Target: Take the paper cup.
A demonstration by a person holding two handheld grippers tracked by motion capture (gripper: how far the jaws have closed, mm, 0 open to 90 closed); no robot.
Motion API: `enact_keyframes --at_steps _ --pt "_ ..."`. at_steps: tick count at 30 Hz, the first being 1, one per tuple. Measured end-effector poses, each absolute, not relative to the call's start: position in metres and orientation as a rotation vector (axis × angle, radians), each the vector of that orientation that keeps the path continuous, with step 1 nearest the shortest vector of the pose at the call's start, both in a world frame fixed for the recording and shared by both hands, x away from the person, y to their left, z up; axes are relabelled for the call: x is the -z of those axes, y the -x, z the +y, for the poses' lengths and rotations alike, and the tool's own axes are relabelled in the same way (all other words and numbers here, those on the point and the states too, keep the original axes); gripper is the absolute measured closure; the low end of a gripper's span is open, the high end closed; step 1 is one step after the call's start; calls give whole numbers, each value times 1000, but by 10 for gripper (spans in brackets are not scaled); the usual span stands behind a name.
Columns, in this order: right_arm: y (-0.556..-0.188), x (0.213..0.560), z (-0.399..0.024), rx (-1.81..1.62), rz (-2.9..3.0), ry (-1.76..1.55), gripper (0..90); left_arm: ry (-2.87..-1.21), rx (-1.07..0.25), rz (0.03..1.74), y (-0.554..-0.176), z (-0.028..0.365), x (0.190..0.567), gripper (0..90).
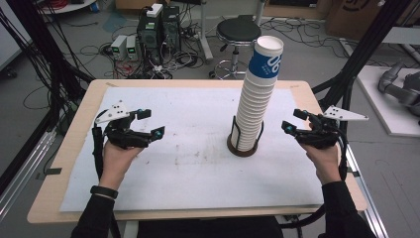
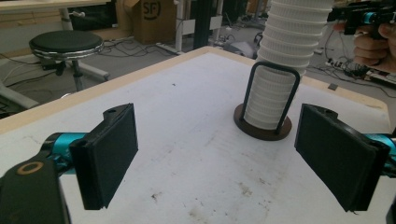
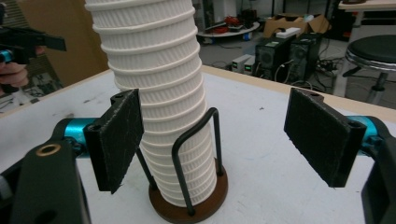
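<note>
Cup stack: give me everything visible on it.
The cup stack is a tall column of nested white ribbed paper cups; the top cup carries a blue band with white print. It leans slightly and stands in a holder with a round dark brown base and black wire loops, right of the table's centre. Neither gripper touches it.

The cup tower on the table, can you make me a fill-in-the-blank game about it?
1. The stack of paper cups stands in a round ____ holder.
2. The top cup has a ____ band with white numbers.
3. The left gripper and the right gripper both have their jaws ____.
4. Behind the table stands a black ____.

Missing words: brown; blue; open; stool
</note>
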State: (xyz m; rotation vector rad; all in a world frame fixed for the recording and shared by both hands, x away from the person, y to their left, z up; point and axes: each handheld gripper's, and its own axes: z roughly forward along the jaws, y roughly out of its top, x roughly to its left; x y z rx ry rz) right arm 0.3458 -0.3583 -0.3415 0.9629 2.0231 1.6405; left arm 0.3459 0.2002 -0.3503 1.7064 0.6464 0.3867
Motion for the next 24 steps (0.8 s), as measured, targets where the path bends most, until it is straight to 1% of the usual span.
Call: enact_keyframes --at_steps 24 --pt "-337 325 -355 -1690 2020 -872 199 -1697 -360 630 -346 198 346 133"
